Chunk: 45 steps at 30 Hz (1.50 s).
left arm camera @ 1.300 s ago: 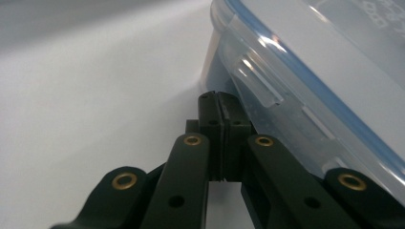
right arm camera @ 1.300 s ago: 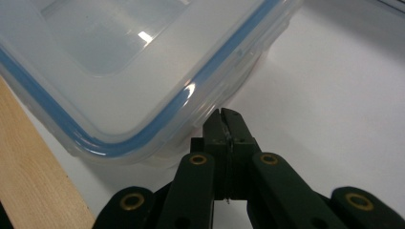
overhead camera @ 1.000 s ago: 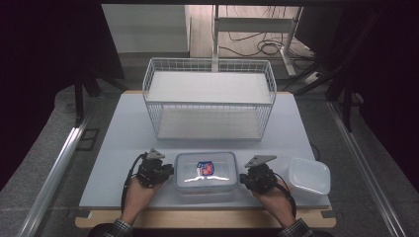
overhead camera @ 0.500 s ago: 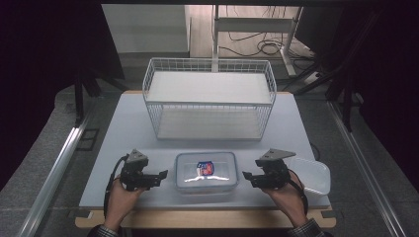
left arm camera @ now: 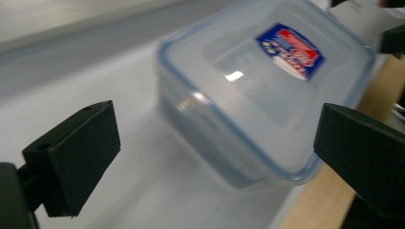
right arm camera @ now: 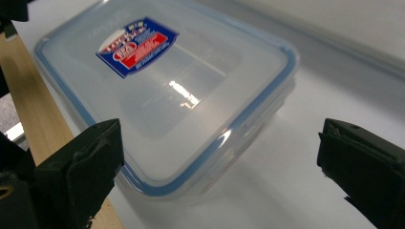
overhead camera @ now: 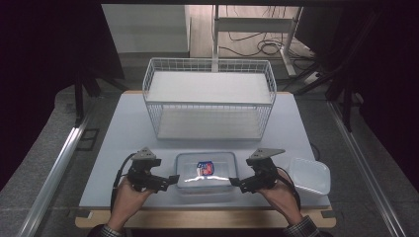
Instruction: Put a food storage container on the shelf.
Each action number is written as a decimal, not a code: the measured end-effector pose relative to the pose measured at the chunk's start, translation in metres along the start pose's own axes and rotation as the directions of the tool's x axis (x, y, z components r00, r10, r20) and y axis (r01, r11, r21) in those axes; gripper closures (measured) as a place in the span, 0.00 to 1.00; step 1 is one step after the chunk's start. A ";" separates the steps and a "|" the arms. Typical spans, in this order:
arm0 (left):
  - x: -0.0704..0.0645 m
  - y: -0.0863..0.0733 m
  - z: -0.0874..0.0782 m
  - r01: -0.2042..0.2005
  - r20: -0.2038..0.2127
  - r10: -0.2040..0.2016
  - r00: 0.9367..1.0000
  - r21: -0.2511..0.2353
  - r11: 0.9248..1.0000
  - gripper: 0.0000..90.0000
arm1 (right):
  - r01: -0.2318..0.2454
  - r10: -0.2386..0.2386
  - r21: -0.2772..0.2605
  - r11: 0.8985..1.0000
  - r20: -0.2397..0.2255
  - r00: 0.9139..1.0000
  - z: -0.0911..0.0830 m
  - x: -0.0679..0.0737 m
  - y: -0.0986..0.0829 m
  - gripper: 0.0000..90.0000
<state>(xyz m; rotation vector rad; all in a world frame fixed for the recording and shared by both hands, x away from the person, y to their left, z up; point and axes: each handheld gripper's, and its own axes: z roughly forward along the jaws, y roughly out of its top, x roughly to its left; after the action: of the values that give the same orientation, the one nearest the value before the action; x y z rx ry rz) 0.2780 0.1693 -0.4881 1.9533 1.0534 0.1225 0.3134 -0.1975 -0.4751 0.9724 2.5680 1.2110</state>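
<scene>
Box (overhead camera: 206, 172) — clear plastic (blue-rimmed), rectangular

Pretty dim room overall, dark on both sides, with the light mostly landing on the pale grey table (overhead camera: 123, 128) and its wooden front edge. Grey floor (overhead camera: 44, 148) all around, a metal rail (overhead camera: 54, 173) along the left. Behind the table, cables (overhead camera: 257, 42) sprawl on the floor (messy) near a metal frame (overhead camera: 257, 24).

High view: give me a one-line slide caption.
Left gripper and right gripper, both open, flank a lidded clear container before a wire basket.
</scene>
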 end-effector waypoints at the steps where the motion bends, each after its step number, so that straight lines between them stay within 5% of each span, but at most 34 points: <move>1: -0.001 0.001 0.003 0.000 0.015 -0.001 1.000 0.011 1.000 0.02 | -0.002 0.002 0.012 1.000 0.000 1.000 0.003 0.001 0.000 0.02; 8: 0.000 0.005 0.018 0.033 0.073 -0.036 0.997 0.050 0.998 0.07 | -0.029 0.030 0.053 0.998 -0.030 0.999 0.015 0.002 0.005 0.02; 15: 0.009 0.003 0.035 0.083 0.132 -0.095 0.987 0.096 0.992 0.06 | -0.115 0.122 0.080 0.990 -0.097 0.988 0.029 -0.006 0.010 0.05; 16: 0.010 0.002 0.037 0.090 0.154 -0.105 0.982 0.103 0.991 0.06 | -0.141 0.150 0.083 0.986 -0.116 0.982 0.031 -0.009 0.011 0.05; 17: 0.011 0.001 0.041 0.103 0.182 -0.123 0.976 0.117 0.988 0.06 | -0.185 0.201 0.107 0.977 -0.165 0.966 0.036 -0.014 0.009 0.06; 19: 0.010 0.001 0.040 0.100 0.178 -0.121 0.977 0.123 0.987 0.05 | -0.209 0.227 0.112 0.972 -0.185 0.956 0.037 -0.015 0.008 0.06; 26: 0.011 -0.004 0.030 0.110 0.194 -0.130 0.972 0.115 0.987 0.16 | -0.203 0.225 0.123 0.971 -0.200 0.954 0.030 -0.015 0.006 0.15; 31: 0.007 -0.010 0.021 0.092 0.208 -0.110 0.972 0.093 0.991 0.26 | -0.248 0.263 0.091 0.964 -0.241 0.934 0.017 -0.022 0.000 0.34; 36: 0.013 -0.015 0.014 0.146 0.243 -0.153 0.958 0.046 0.988 0.39 | -0.254 0.266 0.080 0.964 -0.252 0.930 0.011 -0.022 -0.002 0.41; 39: 0.012 -0.015 0.012 0.171 0.236 -0.173 0.956 0.026 0.985 0.44 | -0.302 0.307 0.060 0.951 -0.273 0.912 0.006 -0.025 -0.007 0.49; 42: 0.013 -0.015 0.012 0.200 0.242 -0.198 0.950 0.015 0.980 0.47 | -0.305 0.308 0.055 0.951 -0.264 0.914 0.003 -0.023 -0.008 0.52; 43: 0.013 -0.015 0.012 0.232 0.247 -0.227 0.942 0.008 0.973 0.50 | -0.296 0.300 0.055 0.954 -0.239 0.923 -0.001 -0.018 -0.008 0.52; 45: 0.013 -0.014 0.012 0.232 0.245 -0.226 0.943 0.004 0.973 0.50 | -0.293 0.297 0.053 0.955 -0.229 0.927 -0.001 -0.017 -0.007 0.52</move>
<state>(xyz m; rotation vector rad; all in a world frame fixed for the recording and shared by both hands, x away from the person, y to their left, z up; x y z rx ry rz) 0.2831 0.1741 -0.5098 1.7556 1.0983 -0.2281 0.3223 -0.2121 -0.4818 1.3351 2.6816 1.4602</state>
